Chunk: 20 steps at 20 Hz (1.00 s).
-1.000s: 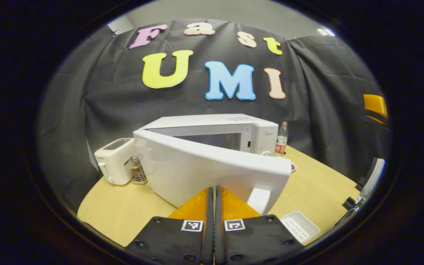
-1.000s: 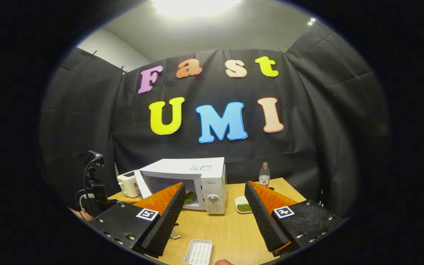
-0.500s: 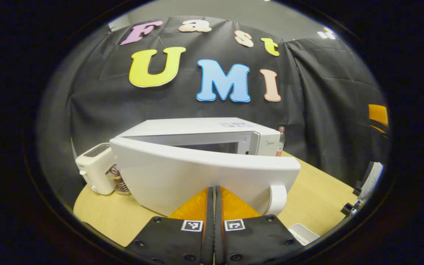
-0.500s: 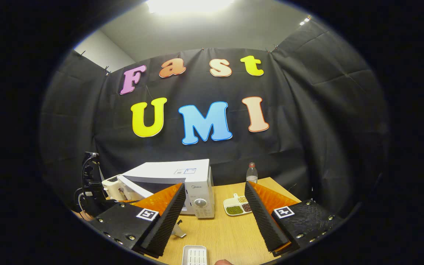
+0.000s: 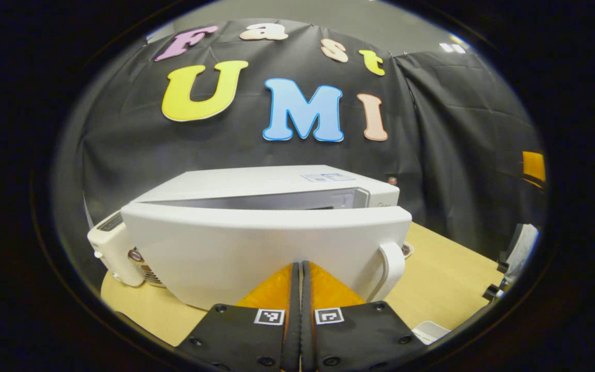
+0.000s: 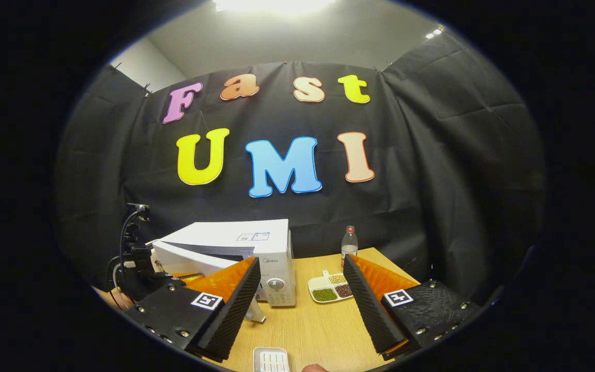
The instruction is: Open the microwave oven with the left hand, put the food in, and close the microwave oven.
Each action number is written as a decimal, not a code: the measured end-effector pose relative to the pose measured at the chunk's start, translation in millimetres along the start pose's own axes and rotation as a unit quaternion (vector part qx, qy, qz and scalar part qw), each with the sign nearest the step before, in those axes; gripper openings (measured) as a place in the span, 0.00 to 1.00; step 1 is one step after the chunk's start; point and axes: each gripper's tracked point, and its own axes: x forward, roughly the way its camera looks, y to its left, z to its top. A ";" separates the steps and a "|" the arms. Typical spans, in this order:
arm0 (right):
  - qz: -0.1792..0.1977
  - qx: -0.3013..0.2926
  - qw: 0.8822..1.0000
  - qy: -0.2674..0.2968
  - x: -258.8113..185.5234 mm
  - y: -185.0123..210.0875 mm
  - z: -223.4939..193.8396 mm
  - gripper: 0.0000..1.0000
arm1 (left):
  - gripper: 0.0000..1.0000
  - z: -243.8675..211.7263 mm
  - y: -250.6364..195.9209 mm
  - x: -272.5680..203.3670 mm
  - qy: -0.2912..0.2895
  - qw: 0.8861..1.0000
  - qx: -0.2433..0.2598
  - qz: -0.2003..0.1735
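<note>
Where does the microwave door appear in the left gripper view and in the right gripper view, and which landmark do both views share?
Left gripper view: the microwave door spans the centre, nearly shut, just beyond the left hand-held gripper.
Right gripper view: the door is lower left, partly behind a finger of the right hand-held gripper.
Shared landmark: the microwave's white top.

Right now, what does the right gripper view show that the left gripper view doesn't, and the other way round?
Right gripper view: the microwave's control dial, a divided dish of beans, a bottle seen whole, and the right gripper, open and empty.
Left gripper view: the toaster, the door handle up close, and the left gripper, shut, tips at the door.
Both: the white microwave, its door ajar, on the wooden table.
</note>
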 end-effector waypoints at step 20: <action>0.013 -0.024 1.000 0.013 21.4 18.5 -5.0 0.98 | 0.07 19.7 24.3 45.4 -0.023 0.998 -0.022 0.046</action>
